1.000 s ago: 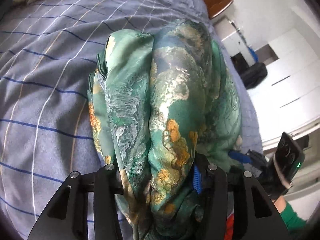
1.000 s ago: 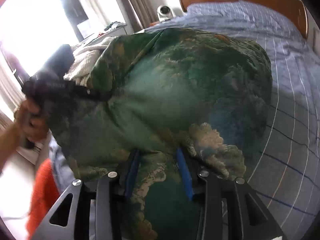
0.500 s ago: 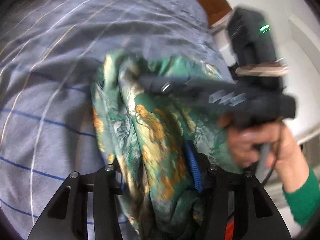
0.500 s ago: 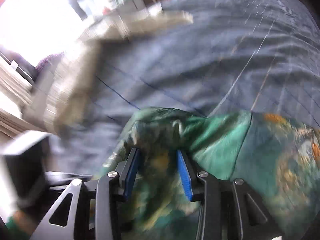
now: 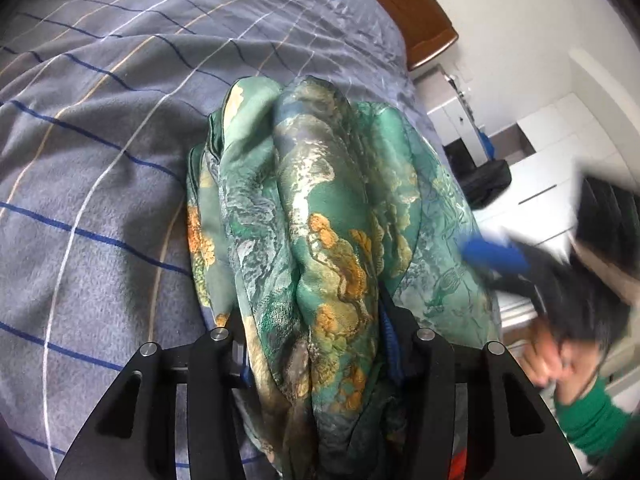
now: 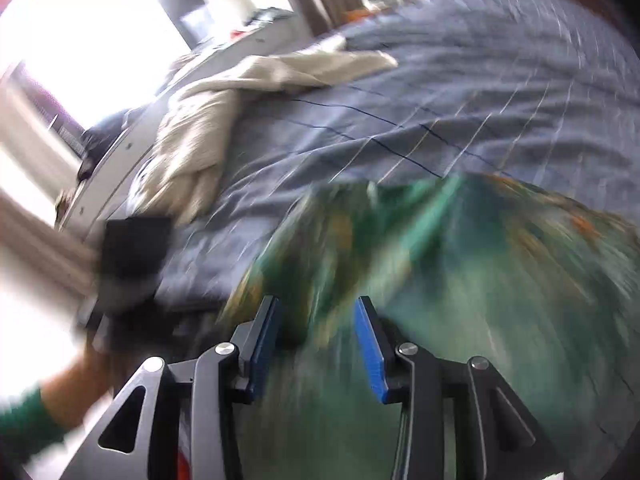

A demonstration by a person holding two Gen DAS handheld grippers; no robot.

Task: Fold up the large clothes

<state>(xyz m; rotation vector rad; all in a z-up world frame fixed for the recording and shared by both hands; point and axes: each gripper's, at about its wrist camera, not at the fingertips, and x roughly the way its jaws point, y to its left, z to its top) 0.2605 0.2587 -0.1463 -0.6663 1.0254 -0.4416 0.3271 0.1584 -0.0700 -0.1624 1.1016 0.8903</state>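
Cloth (image 5: 320, 184) is lying bunched on the bed (image 5: 100, 160), and the left gripper (image 5: 312, 320) is still clamping it. The right gripper (image 6: 316, 332) (blurred) is swinging back toward 3 o'clock, apparently still pinching an edge, so the folding is continuing.

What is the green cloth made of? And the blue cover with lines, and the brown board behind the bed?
Green cloth: looks like thin satin or silk, since it shines and falls in soft folds. Blue cover: probably matte woven cotton with a slightly fuzzy, creased surface. Brown board: likely varnished wood, smooth with an even reddish-brown sheen.
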